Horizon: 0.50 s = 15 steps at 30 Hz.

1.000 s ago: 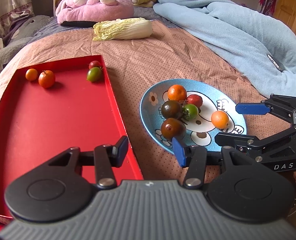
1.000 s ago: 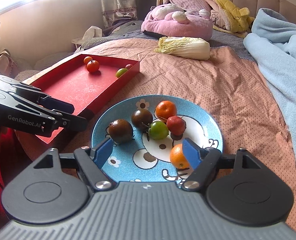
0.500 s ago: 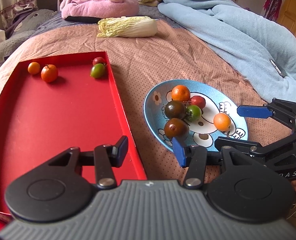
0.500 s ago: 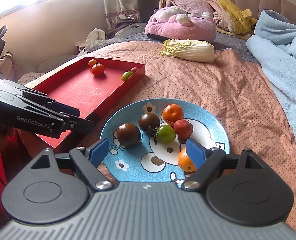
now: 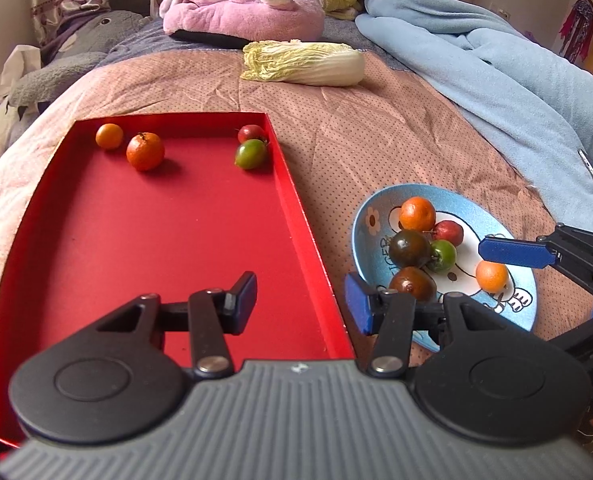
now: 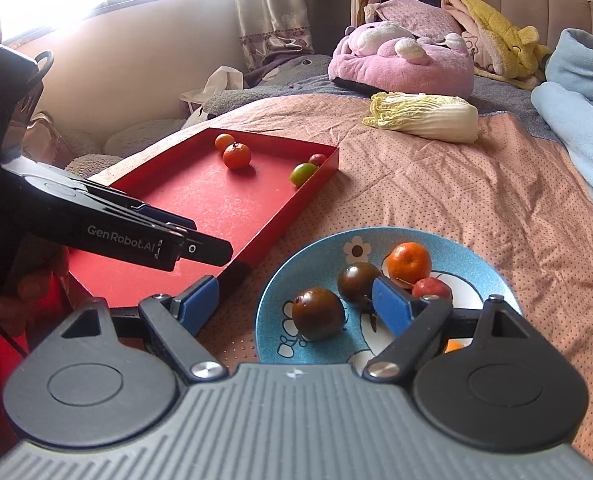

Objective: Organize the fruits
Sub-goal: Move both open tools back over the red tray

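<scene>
A blue cartoon plate (image 5: 362, 216) (image 6: 296, 264) on the bed holds several fruits: two dark tomatoes (image 5: 408, 247) (image 6: 318, 313), an orange (image 5: 417, 213) (image 6: 409, 259), a red fruit (image 5: 449, 232), a green tomato (image 5: 442, 255) and a small orange (image 5: 492, 275). A red tray (image 5: 156, 232) (image 6: 216, 204) holds two oranges (image 5: 145, 151), a red fruit (image 5: 250, 133) and a green tomato (image 5: 250, 153) at its far end. My left gripper (image 5: 300, 304) is open and empty over the tray's right wall. My right gripper (image 6: 294, 304) is open and empty over the plate's near left side.
A napa cabbage (image 5: 302, 62) (image 6: 424, 116) lies farther back on the pink quilt (image 5: 376, 128). A blue blanket (image 5: 496, 80) lies to the right. A pink plush (image 5: 240, 4) and other soft toys sit at the bed's head.
Both grippers have moved left, so the plate sits further right in both views. The right gripper's right finger now covers the green tomato. Both stay open and empty.
</scene>
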### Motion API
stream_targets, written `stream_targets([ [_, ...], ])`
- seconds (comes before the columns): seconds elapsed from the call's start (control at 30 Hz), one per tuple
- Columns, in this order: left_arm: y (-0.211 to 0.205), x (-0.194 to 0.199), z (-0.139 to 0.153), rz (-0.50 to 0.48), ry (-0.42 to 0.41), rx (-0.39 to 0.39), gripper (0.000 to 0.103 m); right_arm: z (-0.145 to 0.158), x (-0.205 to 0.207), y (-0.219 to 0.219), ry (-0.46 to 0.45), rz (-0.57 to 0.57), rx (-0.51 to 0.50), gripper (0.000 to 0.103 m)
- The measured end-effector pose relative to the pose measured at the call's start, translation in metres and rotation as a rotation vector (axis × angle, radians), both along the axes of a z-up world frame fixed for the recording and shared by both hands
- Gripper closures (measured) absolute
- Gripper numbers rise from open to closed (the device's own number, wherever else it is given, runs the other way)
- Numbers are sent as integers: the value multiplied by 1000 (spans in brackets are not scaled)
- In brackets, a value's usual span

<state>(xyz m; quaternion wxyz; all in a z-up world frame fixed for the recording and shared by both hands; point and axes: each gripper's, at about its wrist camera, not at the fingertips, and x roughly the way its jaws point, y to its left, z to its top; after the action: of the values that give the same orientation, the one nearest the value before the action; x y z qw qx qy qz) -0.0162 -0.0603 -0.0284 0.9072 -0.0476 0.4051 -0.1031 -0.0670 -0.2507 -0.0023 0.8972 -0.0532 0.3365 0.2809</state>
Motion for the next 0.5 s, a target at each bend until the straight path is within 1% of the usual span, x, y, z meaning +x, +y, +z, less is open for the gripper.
stream_targets([
  [0.2, 12, 9, -1, 39, 11, -4, 51, -2, 6, 8, 8, 16, 11, 16],
  [0.37, 23, 21, 2, 55, 0, 25, 51, -4, 10, 10, 18, 21, 21, 16],
  [0.5, 41, 35, 7, 95, -12, 32, 51, -4, 15, 16, 21, 32, 23, 16],
])
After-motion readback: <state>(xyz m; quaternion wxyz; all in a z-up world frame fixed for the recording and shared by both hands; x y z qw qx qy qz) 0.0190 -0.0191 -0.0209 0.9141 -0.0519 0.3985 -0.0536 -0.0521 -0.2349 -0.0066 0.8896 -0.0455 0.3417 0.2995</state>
